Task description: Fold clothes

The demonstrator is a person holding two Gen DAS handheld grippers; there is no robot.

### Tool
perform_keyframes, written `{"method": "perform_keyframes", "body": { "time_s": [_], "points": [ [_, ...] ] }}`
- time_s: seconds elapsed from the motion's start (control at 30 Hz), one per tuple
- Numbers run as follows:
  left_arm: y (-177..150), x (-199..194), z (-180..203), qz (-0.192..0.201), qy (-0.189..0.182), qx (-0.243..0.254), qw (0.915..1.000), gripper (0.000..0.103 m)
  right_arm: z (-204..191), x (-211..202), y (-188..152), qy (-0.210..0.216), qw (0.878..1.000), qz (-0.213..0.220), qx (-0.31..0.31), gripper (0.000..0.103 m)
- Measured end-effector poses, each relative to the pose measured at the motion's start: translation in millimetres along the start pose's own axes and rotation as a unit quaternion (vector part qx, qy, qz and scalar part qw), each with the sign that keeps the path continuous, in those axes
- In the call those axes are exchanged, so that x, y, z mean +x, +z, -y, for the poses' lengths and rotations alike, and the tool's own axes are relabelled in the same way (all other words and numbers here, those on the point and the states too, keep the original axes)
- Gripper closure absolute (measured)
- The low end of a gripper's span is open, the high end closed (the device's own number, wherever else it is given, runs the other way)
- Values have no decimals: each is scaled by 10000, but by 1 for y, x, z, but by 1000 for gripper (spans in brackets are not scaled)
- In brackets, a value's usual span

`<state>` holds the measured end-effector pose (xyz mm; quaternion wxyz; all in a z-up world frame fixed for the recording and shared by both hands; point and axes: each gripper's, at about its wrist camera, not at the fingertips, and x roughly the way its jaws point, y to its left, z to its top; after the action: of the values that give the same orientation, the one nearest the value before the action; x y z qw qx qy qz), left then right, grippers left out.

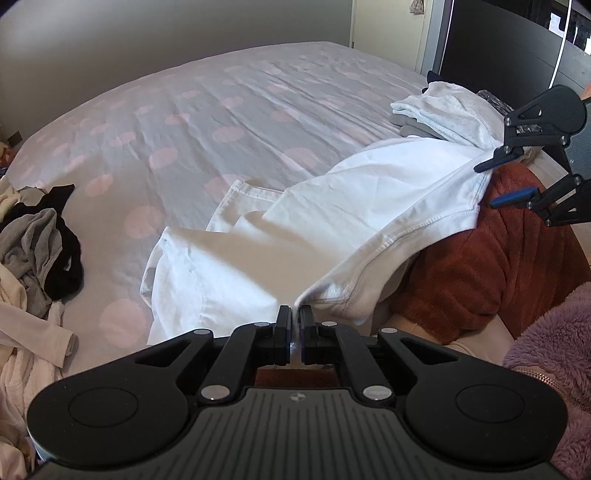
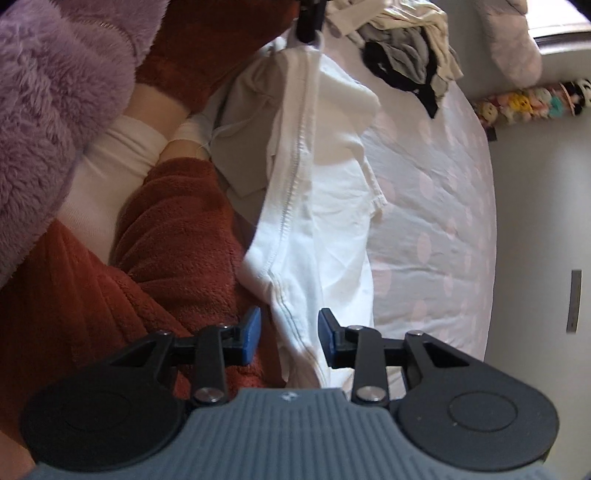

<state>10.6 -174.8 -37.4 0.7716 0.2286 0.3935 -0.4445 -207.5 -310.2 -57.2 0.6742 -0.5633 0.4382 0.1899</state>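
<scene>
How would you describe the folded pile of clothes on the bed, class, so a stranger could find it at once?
Start from the bed with its pale sheet of pink dots. Go to its far right edge, past the white garment spread near the person's knees. There sits the folded pile, white and pale grey layers neatly stacked, unlike the tangled heap of black and grey clothes on the left.

A wide bed with a grey sheet dotted in pale pink (image 1: 207,122) filled the room, backed by a plain grey wall (image 1: 110,33). A row of small colourful plush toys (image 2: 532,103) lined the far white wall (image 2: 535,221), and daylight fell across the sheet.
</scene>
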Motion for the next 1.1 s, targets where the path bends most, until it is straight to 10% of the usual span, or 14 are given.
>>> {"method": "perform_keyframes", "body": {
  "time_s": [0.17,0.23,0.43,0.83,0.97,1.1],
  "points": [
    [-2,-3,-1,48,-19,-17,10000,100,-17,22,3,-322,9956,-233,-852,68],
    [-3,-3,-1,53,-36,-5,10000,100,-20,26,1,-293,9951,-276,-904,84],
    [-4,-6,5,75,-158,224,9996,100,10,1,-12,-90,9981,209,573,98],
    [-3,4,41,114,-471,954,9943,96,82,-4,-114,433,8770,564,4753,98],
    [-8,4,55,108,-401,1455,9885,62,79,0,-120,387,8625,516,5020,98],
    [-13,7,65,-46,-199,1900,9816,54,78,0,-126,393,8558,589,5125,98]
  ]
}}
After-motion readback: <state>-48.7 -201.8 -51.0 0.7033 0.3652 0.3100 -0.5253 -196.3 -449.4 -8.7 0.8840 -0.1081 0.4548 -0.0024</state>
